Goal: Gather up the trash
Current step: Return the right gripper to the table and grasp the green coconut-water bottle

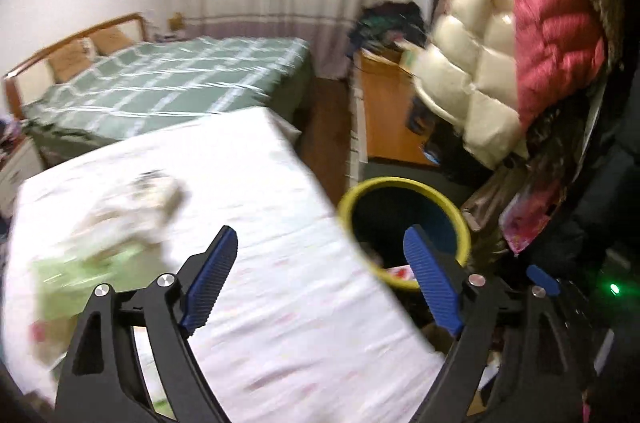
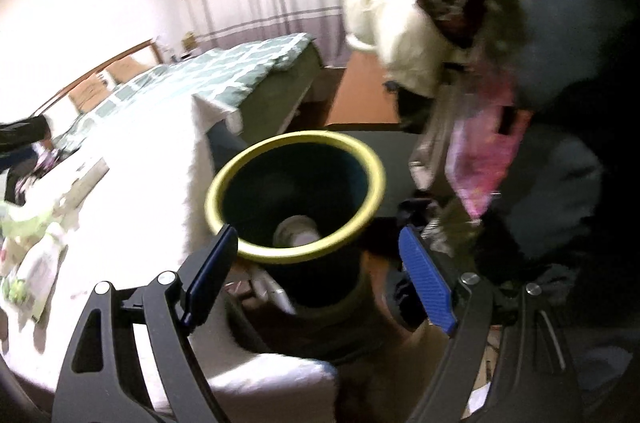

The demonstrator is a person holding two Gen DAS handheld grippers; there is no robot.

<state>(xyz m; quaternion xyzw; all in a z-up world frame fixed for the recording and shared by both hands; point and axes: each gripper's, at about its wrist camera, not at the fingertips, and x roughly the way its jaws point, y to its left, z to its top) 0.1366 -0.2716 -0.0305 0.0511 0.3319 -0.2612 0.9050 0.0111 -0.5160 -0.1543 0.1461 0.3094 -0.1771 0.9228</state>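
A dark bin with a yellow rim [image 2: 296, 251] stands beside the white-covered table [image 2: 132, 183]; it also shows in the left wrist view [image 1: 452, 207]. A white crumpled item [image 2: 296, 231] lies inside it. My right gripper [image 2: 318, 243] is open and empty just above the bin's near rim. My left gripper [image 1: 320, 247] is open and empty over the table's right edge, next to the bin. Blurred crumpled trash [image 1: 148, 199] and a green wrapper [image 1: 72, 271] lie on the table to its left; more wrappers [image 2: 36, 263] show at the table's left in the right wrist view.
A bed with a green checked cover [image 1: 168, 83] stands behind the table. Hanging jackets, cream and red [image 1: 520, 35], crowd the right side above the bin. A wooden cabinet [image 1: 388, 111] stands behind the bin.
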